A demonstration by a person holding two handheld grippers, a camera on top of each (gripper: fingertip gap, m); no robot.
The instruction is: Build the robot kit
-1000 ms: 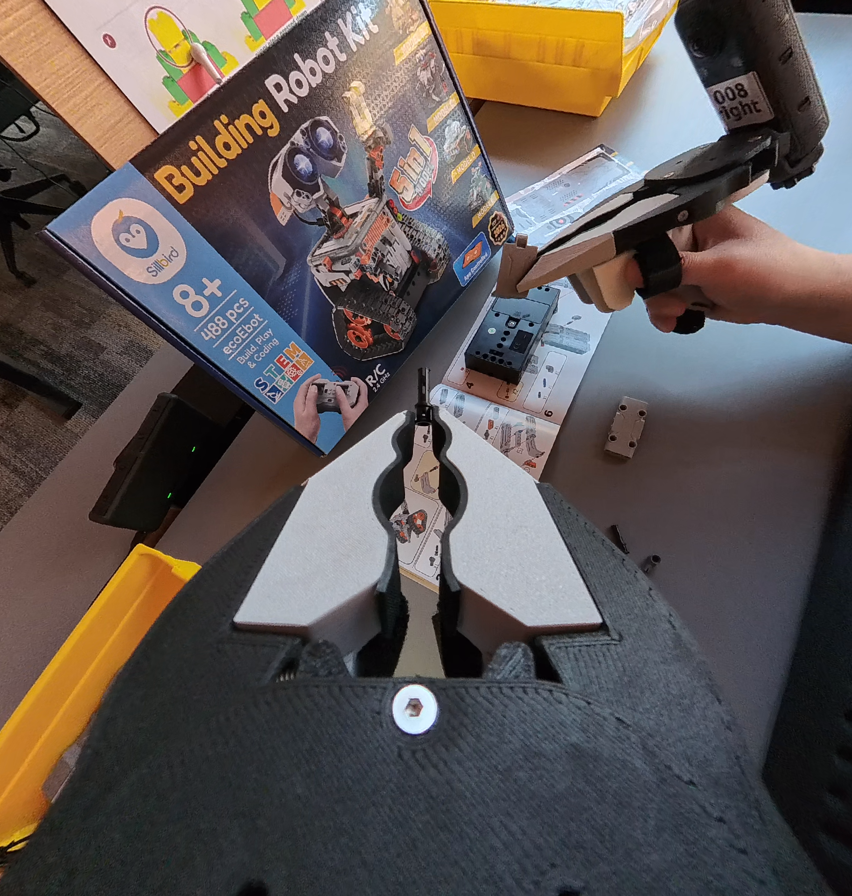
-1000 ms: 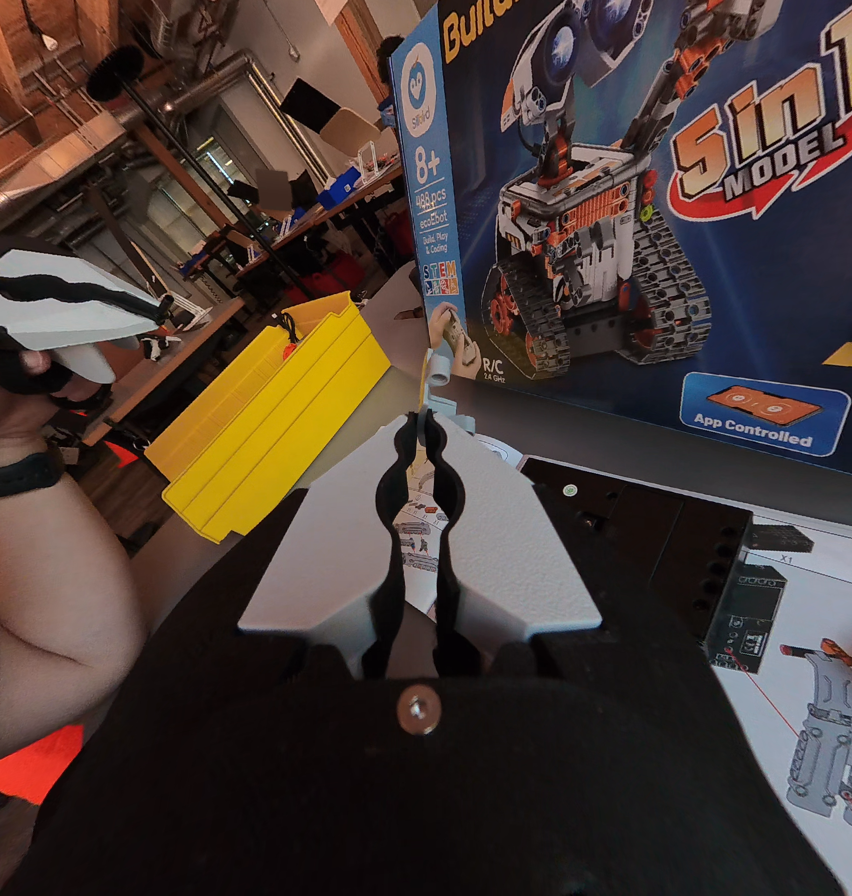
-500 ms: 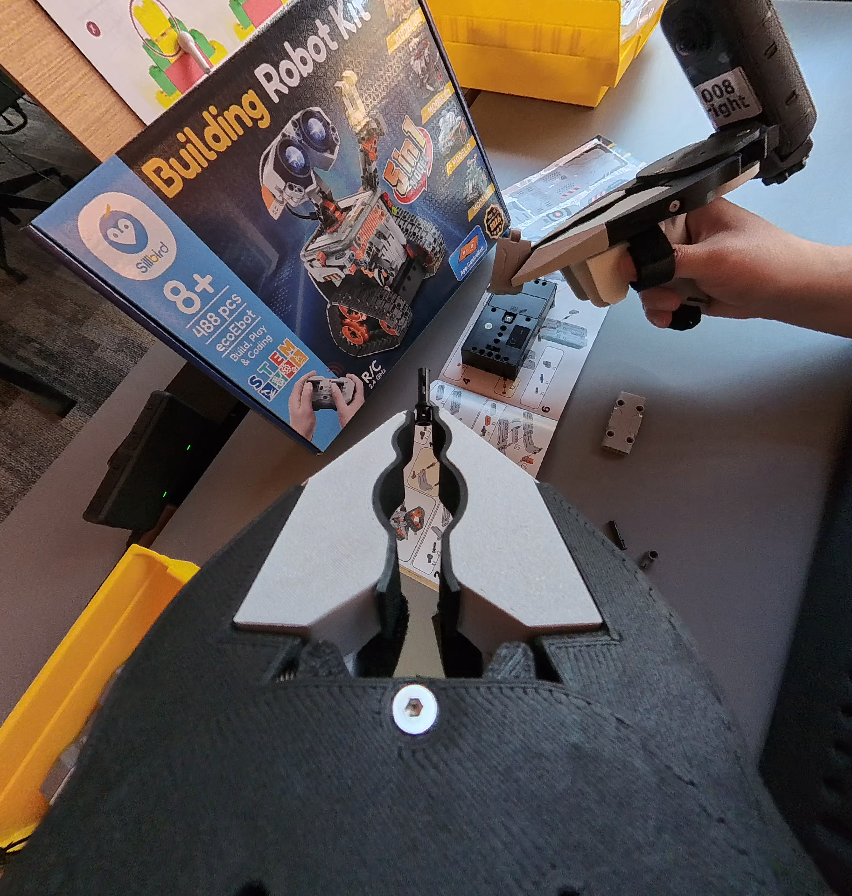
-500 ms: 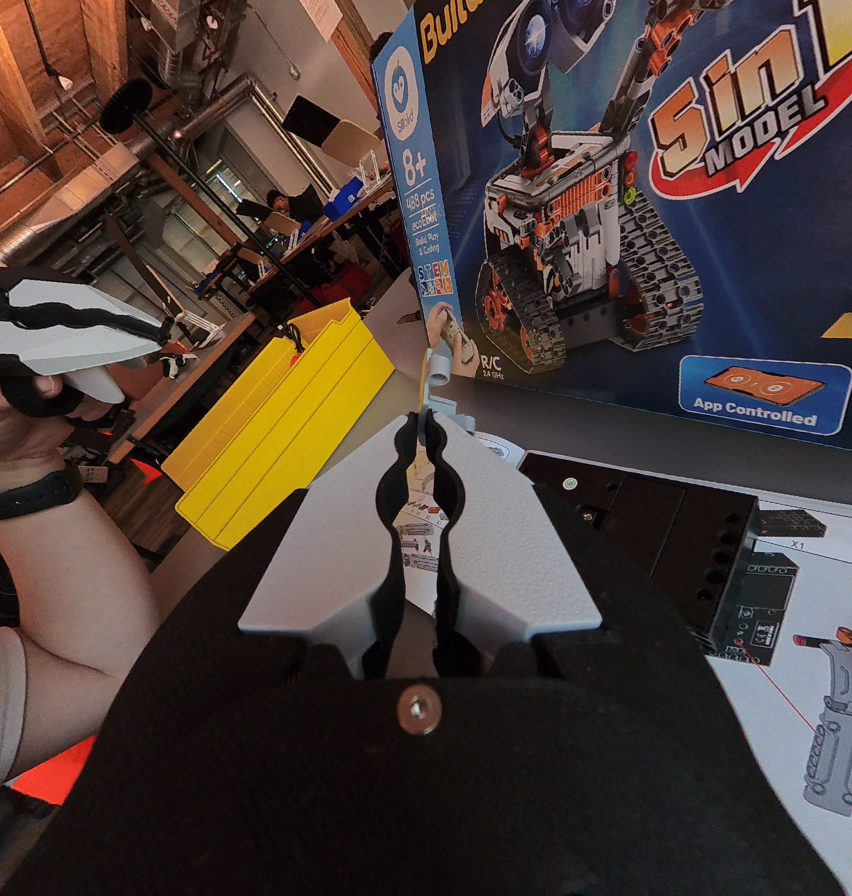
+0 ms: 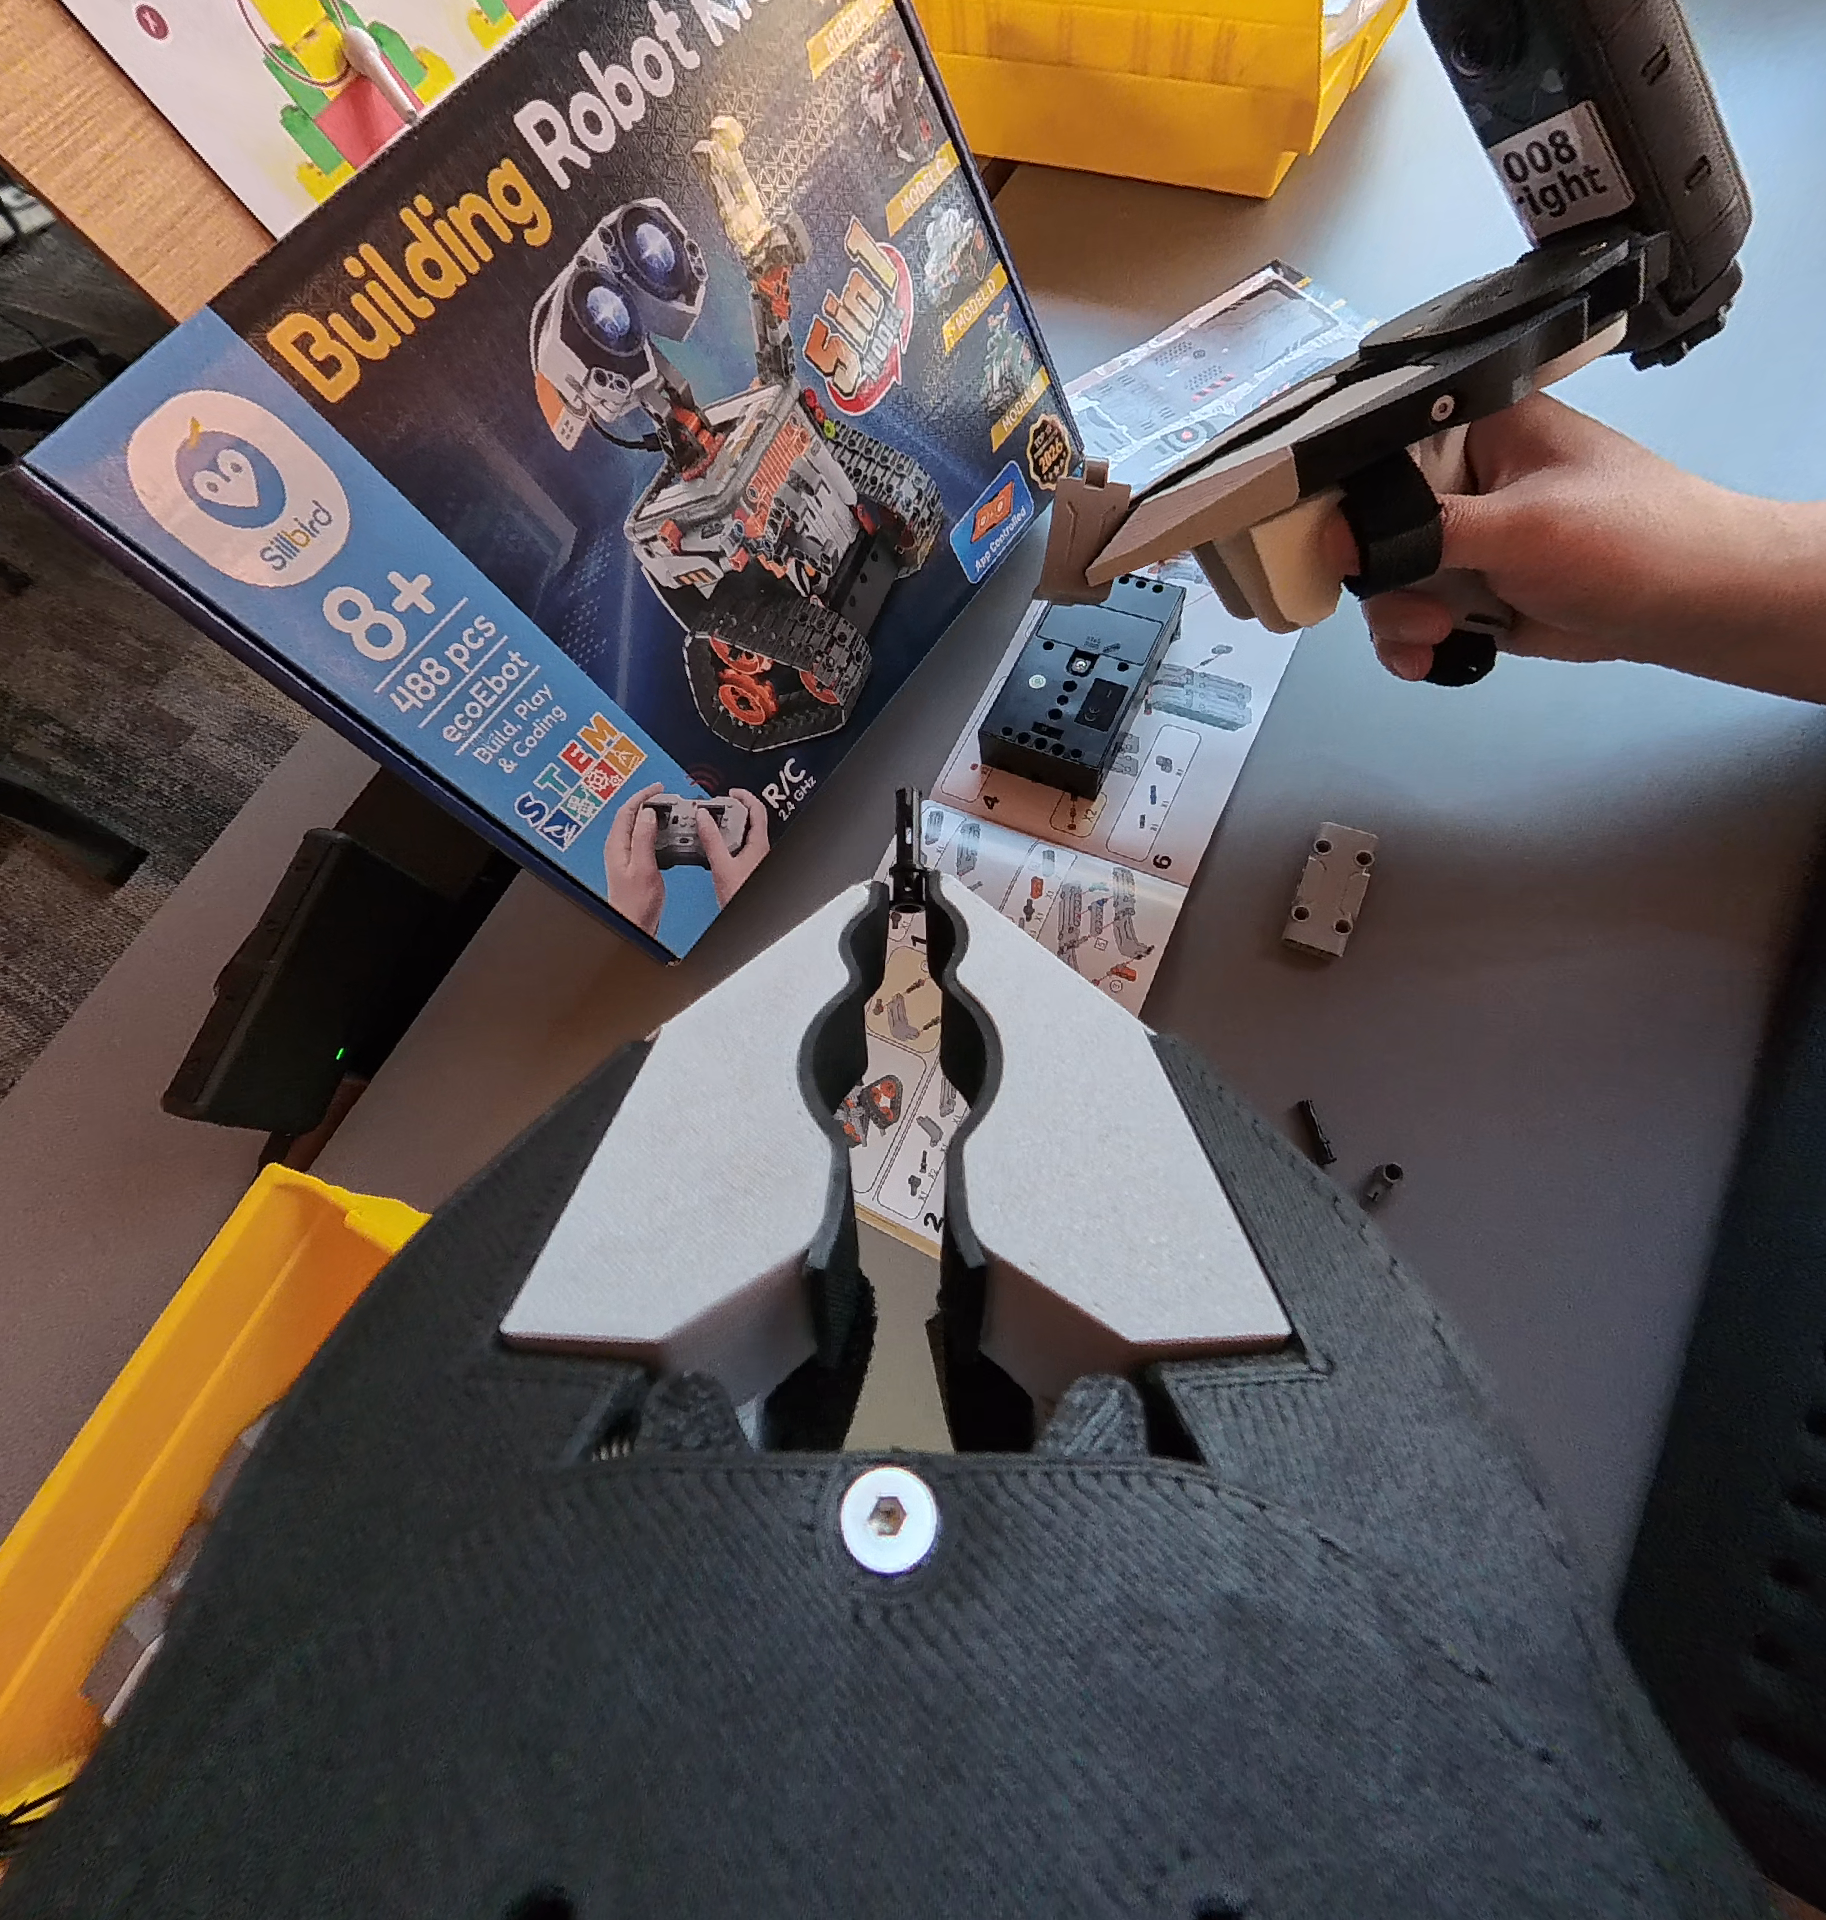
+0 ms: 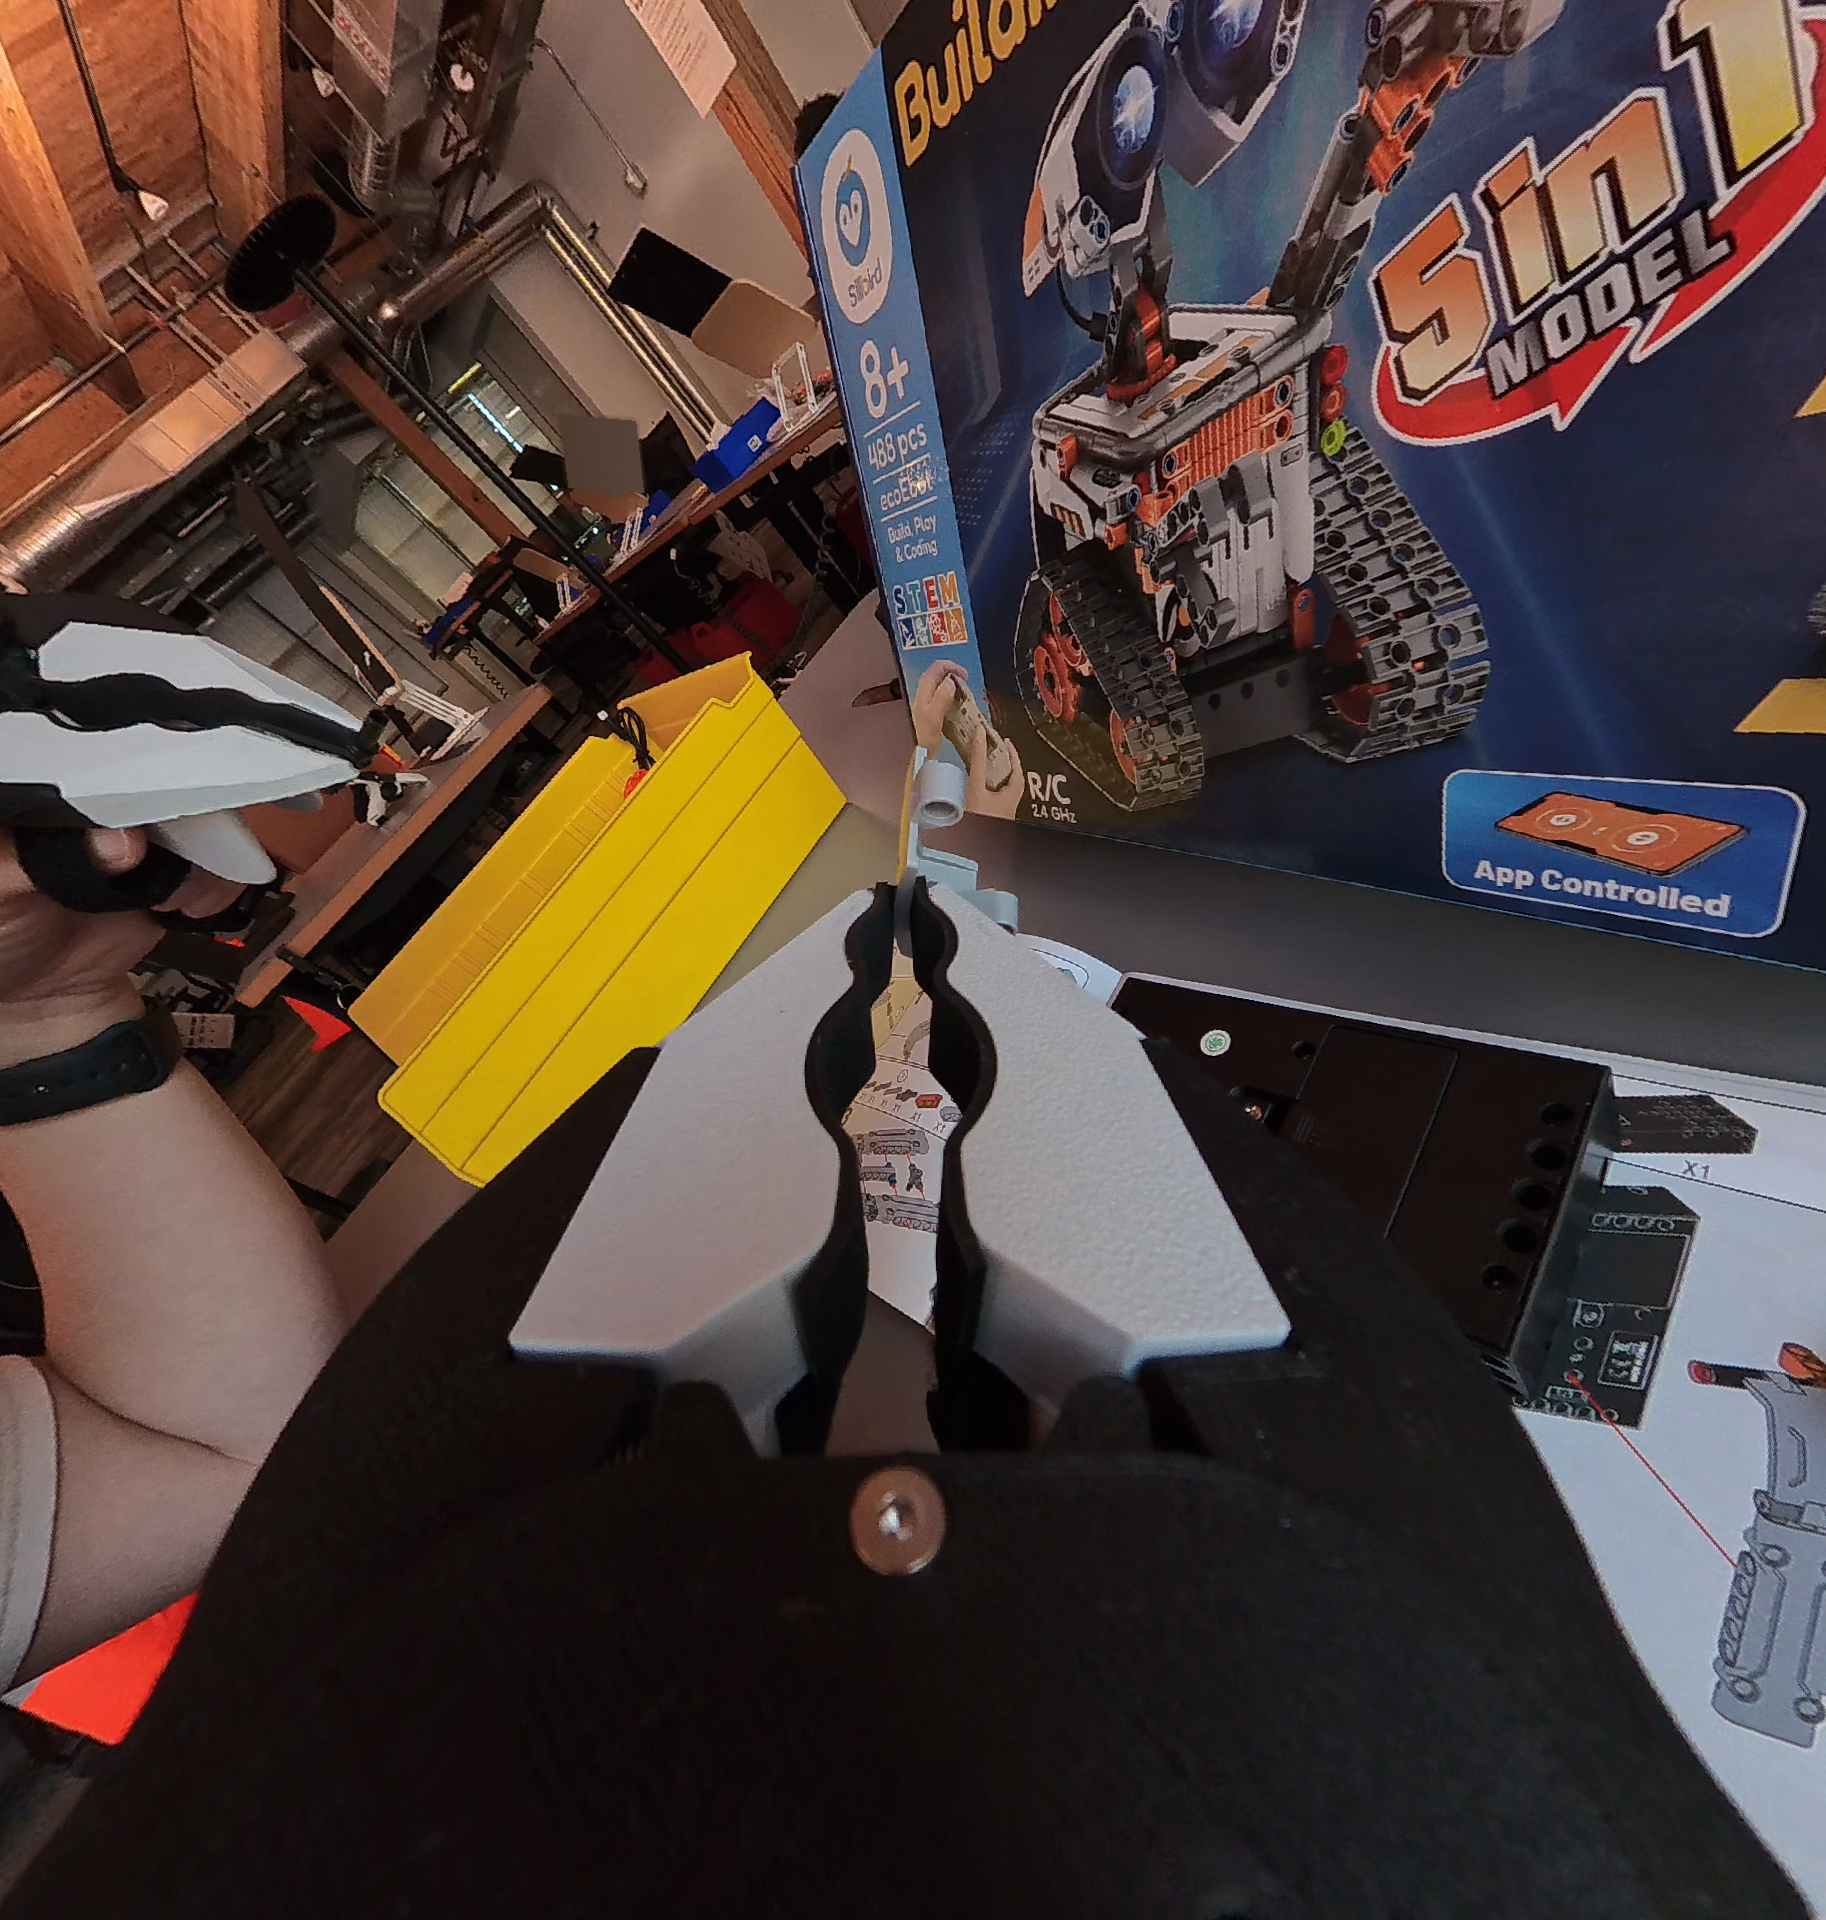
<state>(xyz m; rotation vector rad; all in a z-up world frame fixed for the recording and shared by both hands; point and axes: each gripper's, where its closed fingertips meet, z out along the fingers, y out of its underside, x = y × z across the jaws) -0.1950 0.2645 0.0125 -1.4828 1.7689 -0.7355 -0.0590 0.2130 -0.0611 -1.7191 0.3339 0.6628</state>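
Your left gripper (image 5: 907,899) is clenched on a thin black pin (image 5: 905,831), held above the instruction sheet (image 5: 1054,894). Your right gripper (image 6: 901,904) pinches a small grey connector piece (image 6: 942,805) near the black battery box (image 6: 1408,1122), with the tilted robot kit box (image 6: 1408,468) beyond it.

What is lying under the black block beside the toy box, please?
The black block rests on an open instruction sheet on the grey table. The printing directly beneath it is covered.
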